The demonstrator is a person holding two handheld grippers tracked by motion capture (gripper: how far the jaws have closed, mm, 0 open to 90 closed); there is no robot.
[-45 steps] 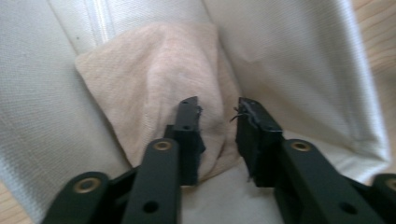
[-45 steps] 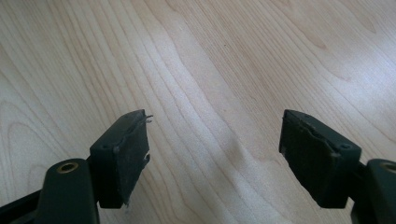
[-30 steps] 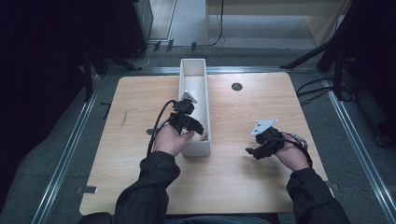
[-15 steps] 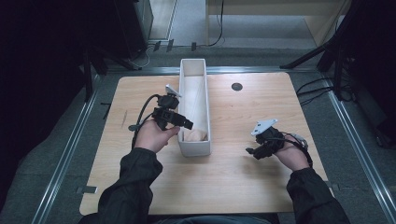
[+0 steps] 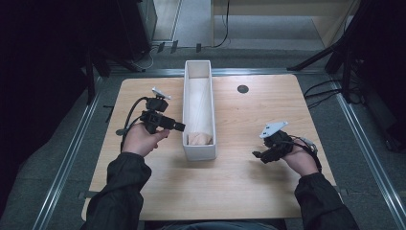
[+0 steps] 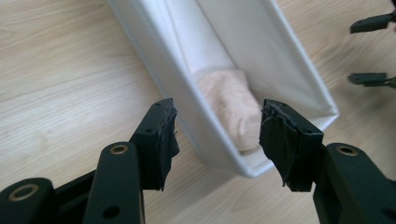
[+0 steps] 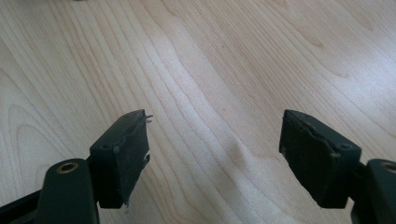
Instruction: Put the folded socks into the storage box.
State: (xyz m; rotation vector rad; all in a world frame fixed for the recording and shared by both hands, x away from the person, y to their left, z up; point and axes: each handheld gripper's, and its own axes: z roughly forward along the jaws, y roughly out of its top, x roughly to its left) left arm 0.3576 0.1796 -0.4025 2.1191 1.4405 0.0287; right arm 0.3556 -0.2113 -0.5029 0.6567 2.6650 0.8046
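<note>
A long white box (image 5: 198, 152) stands in the middle of the wooden table (image 5: 230, 187), its length running away from me. A pale pink rolled cloth (image 5: 201, 139) lies inside at the near end; in the left gripper view the cloth (image 6: 233, 105) rests against the box wall (image 6: 187, 105). My left gripper (image 5: 178, 127) hovers just left of the box, open and empty, its jaws (image 6: 217, 135) pointing at the near end. My right gripper (image 5: 257, 155) rests near the table's right side, open, with bare wood between its fingertips (image 7: 215, 154).
A small dark round hole (image 5: 242, 88) sits in the table at the back right. Metal rails run along the table's sides. The right gripper's two fingers (image 6: 371, 79) show at the far right of the left gripper view.
My left gripper has drawn back out of the box to its left side, leaving the pink cloth inside. The right gripper has stayed still.
</note>
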